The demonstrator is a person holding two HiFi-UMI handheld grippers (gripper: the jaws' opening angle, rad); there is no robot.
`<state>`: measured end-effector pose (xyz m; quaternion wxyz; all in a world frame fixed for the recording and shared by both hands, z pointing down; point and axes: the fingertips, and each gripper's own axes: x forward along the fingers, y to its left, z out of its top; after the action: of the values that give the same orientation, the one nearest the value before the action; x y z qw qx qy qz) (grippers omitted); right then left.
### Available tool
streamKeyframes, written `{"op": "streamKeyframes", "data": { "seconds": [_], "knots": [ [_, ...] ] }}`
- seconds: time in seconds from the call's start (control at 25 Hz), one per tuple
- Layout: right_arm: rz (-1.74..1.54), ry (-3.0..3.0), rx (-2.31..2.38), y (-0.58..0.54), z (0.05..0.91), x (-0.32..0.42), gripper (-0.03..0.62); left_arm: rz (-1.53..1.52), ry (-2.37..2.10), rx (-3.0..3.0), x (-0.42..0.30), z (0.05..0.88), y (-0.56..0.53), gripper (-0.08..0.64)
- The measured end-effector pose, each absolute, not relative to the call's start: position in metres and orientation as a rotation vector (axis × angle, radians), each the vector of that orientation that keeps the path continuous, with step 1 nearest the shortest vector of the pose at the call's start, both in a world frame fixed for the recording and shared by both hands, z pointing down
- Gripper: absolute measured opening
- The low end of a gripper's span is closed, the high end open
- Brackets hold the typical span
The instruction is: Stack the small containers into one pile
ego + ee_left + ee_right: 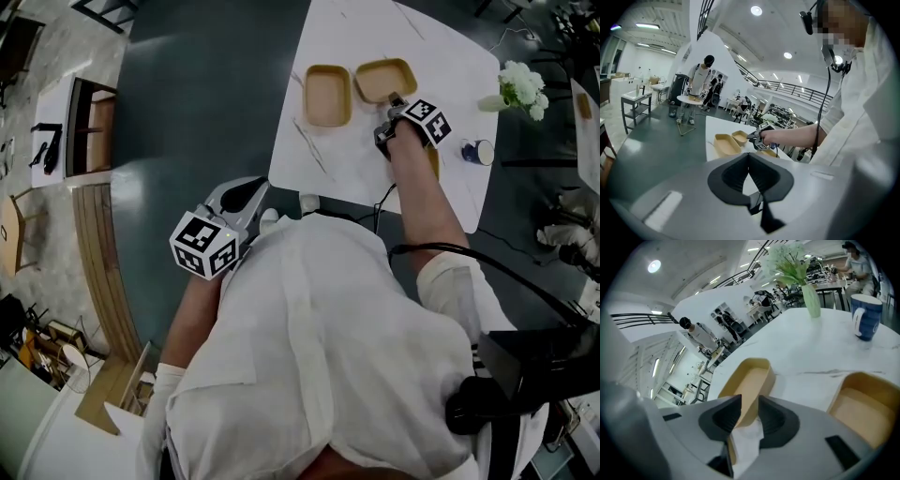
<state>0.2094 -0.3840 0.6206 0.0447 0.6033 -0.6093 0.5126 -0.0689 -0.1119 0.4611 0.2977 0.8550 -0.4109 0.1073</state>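
Note:
Two tan containers lie side by side on the white table (347,159): a left one (328,95) and a right one (383,79). My right gripper (394,99) reaches the right one's near rim. In the right gripper view its jaws (749,404) are shut on the wall of that container (750,376). A third tan container (862,404) lies to the right, mostly hidden under my forearm in the head view (434,161). My left gripper (251,190) hangs off the table by my body, its jaws (749,157) shut on nothing.
A blue mug (478,151) and a vase of white flowers (521,87) stand at the table's right side. Grey floor surrounds the table. Wooden furniture (89,112) sits far left. A person (699,82) stands by another table in the background.

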Motion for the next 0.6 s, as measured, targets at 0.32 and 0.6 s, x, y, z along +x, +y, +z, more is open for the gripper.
{"op": "streamKeyframes", "data": {
  "seconds": [0.32,0.6],
  "knots": [
    [1.636,-1.777,1.929,-0.391,0.638,0.217,0.098,0.290,-1.110,2.229,-0.069,0.470,-0.113,0.008],
    [1.656,-1.785,1.913,-0.396,0.644,0.214,0.064,0.286,-1.130,2.213,-0.073,0.471,-0.112,0.008]
  ]
}}
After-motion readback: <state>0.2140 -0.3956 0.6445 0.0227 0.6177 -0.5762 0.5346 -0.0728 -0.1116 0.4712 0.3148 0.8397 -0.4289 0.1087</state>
